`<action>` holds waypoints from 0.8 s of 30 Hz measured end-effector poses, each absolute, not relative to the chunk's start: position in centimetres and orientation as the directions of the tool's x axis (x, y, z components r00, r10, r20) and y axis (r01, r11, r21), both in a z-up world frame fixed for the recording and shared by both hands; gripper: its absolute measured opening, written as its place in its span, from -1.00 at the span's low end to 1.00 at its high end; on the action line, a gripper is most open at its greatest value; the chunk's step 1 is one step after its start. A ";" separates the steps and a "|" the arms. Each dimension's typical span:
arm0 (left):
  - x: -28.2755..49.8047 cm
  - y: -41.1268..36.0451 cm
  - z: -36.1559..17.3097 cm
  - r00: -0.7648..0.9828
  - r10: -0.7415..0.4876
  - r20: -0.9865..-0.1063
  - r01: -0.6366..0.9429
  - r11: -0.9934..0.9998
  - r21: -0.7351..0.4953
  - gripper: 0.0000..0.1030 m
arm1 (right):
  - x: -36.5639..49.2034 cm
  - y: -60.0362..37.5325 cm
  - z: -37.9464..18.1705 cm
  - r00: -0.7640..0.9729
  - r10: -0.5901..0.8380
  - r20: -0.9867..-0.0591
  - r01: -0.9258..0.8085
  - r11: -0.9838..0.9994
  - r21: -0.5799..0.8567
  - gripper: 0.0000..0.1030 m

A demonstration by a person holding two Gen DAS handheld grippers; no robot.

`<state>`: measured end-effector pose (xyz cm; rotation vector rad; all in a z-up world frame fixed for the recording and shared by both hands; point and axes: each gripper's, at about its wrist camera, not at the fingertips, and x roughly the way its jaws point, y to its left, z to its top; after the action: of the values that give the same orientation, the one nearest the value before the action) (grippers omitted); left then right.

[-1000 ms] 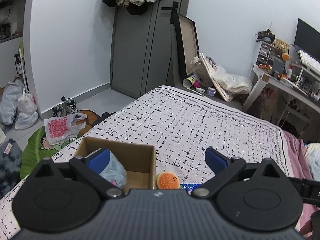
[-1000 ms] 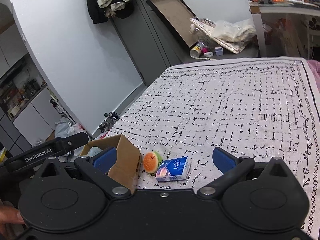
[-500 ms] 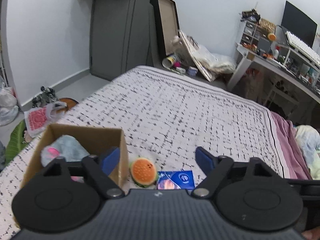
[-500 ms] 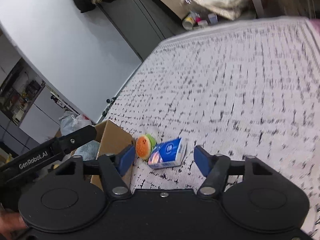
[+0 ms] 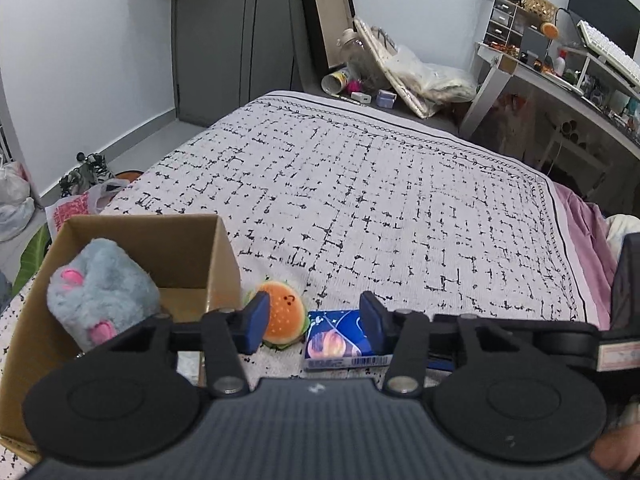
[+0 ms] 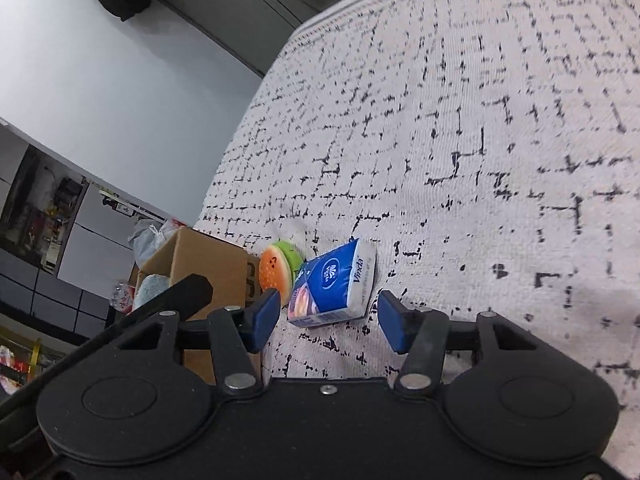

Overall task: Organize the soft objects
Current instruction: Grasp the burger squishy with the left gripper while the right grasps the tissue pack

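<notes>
Patterned bed (image 5: 360, 200), blue tissue pack (image 6: 332, 284)

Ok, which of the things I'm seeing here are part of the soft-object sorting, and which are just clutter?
Part of the job:
- cardboard box
- grey plush, already in the box
- burger plush, on the bed beside the box
- tissue pack, next to the burger plush

Just lying about:
- plastic bags on the floor
- bags against the far wall
- desk with its clutter

Burger plush (image 5: 282, 316) lies between cardboard box (image 5: 188, 240) and blue tissue pack (image 6: 334, 284).
</notes>
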<state>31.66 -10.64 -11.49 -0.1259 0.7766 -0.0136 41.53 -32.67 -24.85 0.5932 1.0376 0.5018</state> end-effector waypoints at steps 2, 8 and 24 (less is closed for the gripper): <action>32.0 -10.7 -11.7 0.720 -0.044 -0.693 -0.044 0.993 -0.109 -0.06 | 42.0 -32.3 -25.4 0.415 0.639 -0.648 -0.098 0.739 0.667 0.04; 33.5 -11.0 -12.7 0.707 -0.003 -0.707 -0.082 0.993 -0.087 -0.06 | 43.3 -31.6 -26.7 0.400 0.637 -0.659 -0.076 0.739 0.669 -0.02; 36.4 -13.3 -15.6 0.666 0.142 -0.732 -0.137 0.988 0.067 -0.02 | 42.8 -35.2 -26.4 0.439 0.619 -0.651 -0.093 0.752 0.653 -0.53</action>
<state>36.41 -13.29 -15.56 0.0061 0.8272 0.1571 42.79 -35.22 -26.41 0.5861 1.0306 0.4750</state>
